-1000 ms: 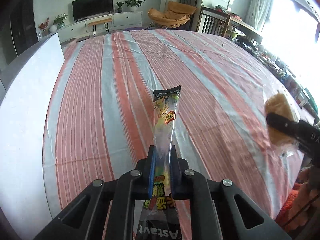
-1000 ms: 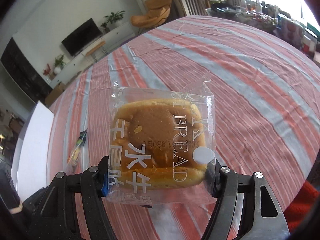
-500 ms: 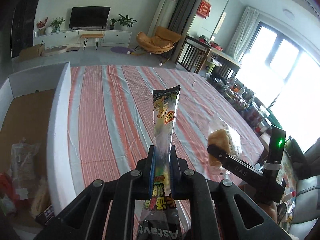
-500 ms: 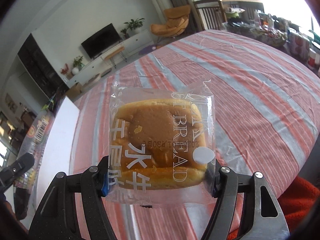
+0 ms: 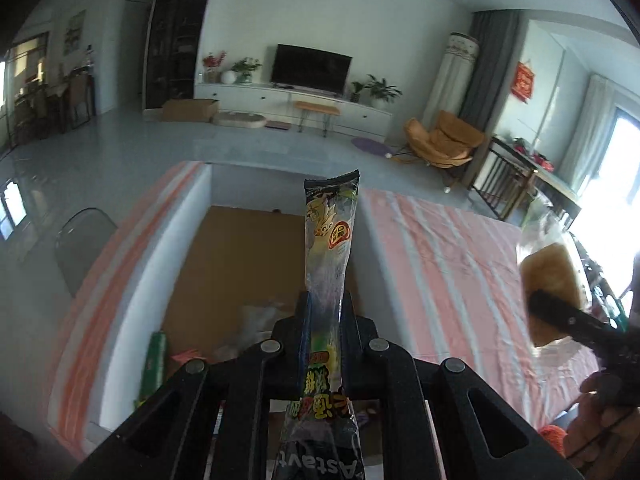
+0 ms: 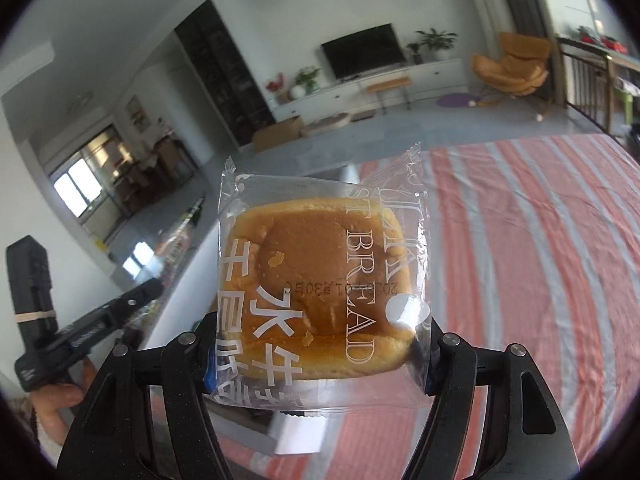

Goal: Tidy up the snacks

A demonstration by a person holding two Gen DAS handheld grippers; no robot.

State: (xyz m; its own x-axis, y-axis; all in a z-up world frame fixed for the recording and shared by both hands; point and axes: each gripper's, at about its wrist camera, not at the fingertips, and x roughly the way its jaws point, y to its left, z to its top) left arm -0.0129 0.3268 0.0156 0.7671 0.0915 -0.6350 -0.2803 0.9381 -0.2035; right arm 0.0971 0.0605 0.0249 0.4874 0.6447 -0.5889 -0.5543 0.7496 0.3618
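Left cam first: my left gripper (image 5: 323, 320) is clamped tight on one long skinny snack stick (image 5: 329, 256), clear wrapper with a black serrated top, a cartoon critter and a red round logo, standing straight up out of the jaws. It's hanging over the white-walled box (image 5: 188, 248) now, brown cardboard floor below, with a green packet (image 5: 154, 356) and some crinkly clear bags (image 5: 256, 320) down in it; half a second ago the box was off to my left and I was mostly over the striped tablecloth (image 5: 448, 264). Off to the right I can see my right gripper (image 5: 560, 316) with the bun. Right cam: my right gripper (image 6: 316, 344) is squeezed on one packaged bread bun (image 6: 320, 284), golden brown, clear bag with white lettering, held up in the air beside the box. The camera has tipped up since before, more room showing, and the left gripper (image 6: 120, 312) sits closer on the left.
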